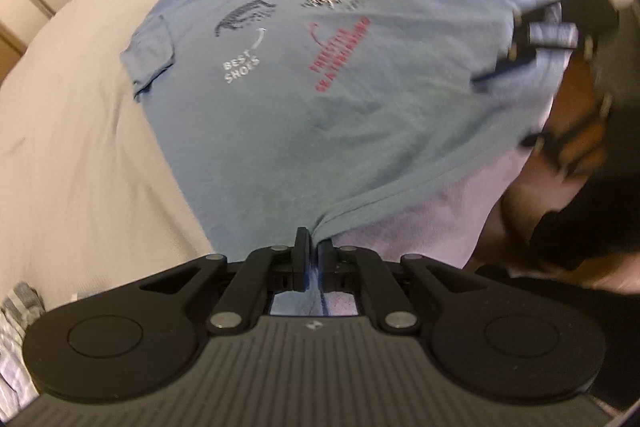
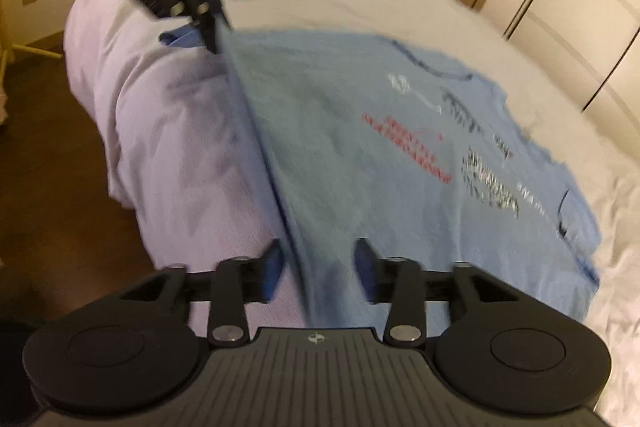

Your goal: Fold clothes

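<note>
The blue printed T-shirt (image 1: 320,115) lies print-up on the bed (image 1: 80,99), collar at the far end and hem at the near edge, where a lilac sheet (image 2: 168,131) falls over the bed's side toward the floor. Its long axis, hem to collar, runs away from both grippers, so a lengthwise fold would mean carrying the hem forward over the print toward the collar.

The hem is stretched as a taut line between the two grippers. The left gripper (image 1: 312,253) is clenched on one hem corner: the cloth bunches between its closed fingers and passes back through them. In the right wrist view the same gripper (image 2: 208,23) shows at the far end of the hem line, pinching the corner just above the bed's edge.

The right gripper (image 2: 318,263) sits at the opposite hem corner with its fingers apart; the hem edge runs between them, but they are not pressed onto the cloth. In my judgement that corner is released or not yet gripped, though blur hampers certainty.

Both grippers are about equally near the hem; neither is near the collar. A heap of striped clothes (image 1: 18,327) lies apart at the bed's side.
</note>
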Demonstrator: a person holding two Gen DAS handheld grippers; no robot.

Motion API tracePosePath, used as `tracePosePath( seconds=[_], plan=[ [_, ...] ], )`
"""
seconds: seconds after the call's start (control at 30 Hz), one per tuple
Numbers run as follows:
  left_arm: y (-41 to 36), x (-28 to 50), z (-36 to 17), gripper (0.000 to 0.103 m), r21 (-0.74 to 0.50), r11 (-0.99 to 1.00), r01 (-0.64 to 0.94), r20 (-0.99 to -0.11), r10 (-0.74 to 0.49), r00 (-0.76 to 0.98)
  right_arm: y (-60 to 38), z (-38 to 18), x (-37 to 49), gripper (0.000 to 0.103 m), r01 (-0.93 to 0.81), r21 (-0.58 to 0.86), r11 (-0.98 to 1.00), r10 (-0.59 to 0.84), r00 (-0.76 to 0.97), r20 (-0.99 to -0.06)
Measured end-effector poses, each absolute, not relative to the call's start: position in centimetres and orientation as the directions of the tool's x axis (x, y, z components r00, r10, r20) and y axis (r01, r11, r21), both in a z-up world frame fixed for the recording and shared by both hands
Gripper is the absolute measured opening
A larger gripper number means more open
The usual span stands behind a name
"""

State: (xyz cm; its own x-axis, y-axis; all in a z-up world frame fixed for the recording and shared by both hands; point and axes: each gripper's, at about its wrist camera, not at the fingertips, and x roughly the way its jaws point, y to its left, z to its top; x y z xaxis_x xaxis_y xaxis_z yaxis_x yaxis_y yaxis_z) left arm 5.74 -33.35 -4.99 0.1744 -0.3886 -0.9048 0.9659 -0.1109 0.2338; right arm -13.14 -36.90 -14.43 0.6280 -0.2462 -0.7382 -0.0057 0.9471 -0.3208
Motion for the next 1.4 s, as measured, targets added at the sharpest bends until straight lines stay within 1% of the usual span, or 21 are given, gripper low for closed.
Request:
tracePosePath(
  seconds=[0.1,0.2,0.3,0.37,0.5,0.57,0.6,0.63,0.67,0.7,0.73,0.83,0.93,1.03,1.13,1.27,1.4],
  plan=[
    [-33.4,5.8,-4.2,0.002,0.224,-0.111,0.968,-0.908,-0.386,0.166,-35.7,-16.4,-12.5,0.047,0.001,-0.407,0.913,-0.324,0.608,-0.725],
    [-33.4,5.9,-4.1,0.002,0.230,-0.132,0.964,-0.911,-0.379,0.165,-36.0,-17.4,-13.4,0.044,0.027,-0.469,0.883,-0.387,0.609,-0.693],
    [-33.4,5.8,-4.5,0.002,0.236,-0.158,0.959,-0.915,-0.370,0.164,-37.3,-17.5,-15.9,0.043,0.057,-0.510,0.858,-0.438,0.601,-0.669],
    [-33.5,5.7,-4.6,0.002,0.242,-0.173,0.955,-0.914,-0.370,0.165,-38.7,-17.5,-17.9,0.035,0.074,-0.548,0.833,-0.485,0.574,-0.660],
    [-33.8,5.2,-4.8,0.002,0.263,-0.204,0.943,-0.912,-0.372,0.174,-41.9,-18.1,-21.6,0.034,0.074,-0.607,0.791,-0.554,0.507,-0.660],
    [-34.0,5.0,-5.0,0.002,0.280,-0.223,0.934,-0.910,-0.372,0.184,-43.0,-18.2,-22.9,0.030,0.050,-0.624,0.780,-0.563,0.491,-0.665],
    [-33.9,4.9,-5.0,0.002,0.288,-0.232,0.929,-0.910,-0.370,0.189,-43.5,-18.2,-23.4,0.028,0.036,-0.627,0.778,-0.562,0.486,-0.669],
    [-33.9,4.8,-5.0,0.002,0.295,-0.240,0.925,-0.909,-0.369,0.194,-43.8,-18.1,-23.7,0.023,0.022,-0.622,0.782,-0.552,0.487,-0.677],
    [-33.8,4.6,-4.9,0.002,0.305,-0.250,0.919,-0.908,-0.366,0.202,-44.2,-17.8,-23.9,0.015,0.007,-0.612,0.791,-0.537,0.489,-0.688],
    [-33.7,4.5,-4.8,0.002,0.316,-0.262,0.912,-0.908,-0.363,0.210,-44.5,-17.4,-23.9,0.009,-0.007,-0.596,0.803,-0.517,0.491,-0.702],
    [-33.5,4.3,-4.6,0.002,0.323,-0.270,0.907,-0.908,-0.360,0.216,-44.8,-17.0,-23.9,0.000,-0.019,-0.577,0.817,-0.495,0.491,-0.717],
    [-32.9,3.6,-3.1,0.001,0.345,-0.281,0.895,-0.904,-0.357,0.236,-45.8,-14.9,-23.9,0.000,-0.028,-0.505,0.862,-0.429,0.490,-0.759],
    [-32.7,3.3,-1.2,0.001,0.365,-0.257,0.895,-0.894,-0.365,0.260,-46.7,-11.8,-24.0,0.000,-0.039,-0.446,0.894,-0.367,0.506,-0.780],
    [-34.1,4.0,0.8,0.001,0.376,-0.194,0.906,-0.878,-0.386,0.282,-48.0,-8.3,-24.0,0.000,-0.079,-0.420,0.904,-0.321,0.524,-0.789],
    [-36.7,5.4,1.9,0.001,0.395,-0.187,0.899,-0.862,-0.415,0.292,-50.8,-4.9,-23.1,0.000,-0.101,-0.397,0.912,-0.288,0.532,-0.796],
    [-41.8,9.4,1.4,0.001,0.388,-0.211,0.897,-0.861,-0.430,0.272,-56.7,-2.3,-19.4,0.000,-0.165,-0.362,0.917,-0.239,0.500,-0.832],
    [-47.2,14.9,-1.3,0.002,0.307,-0.232,0.923,-0.893,-0.407,0.194,-62.7,-2.9,-14.6,0.000,-0.197,-0.344,0.918,-0.234,0.433,-0.871]
  ],
)
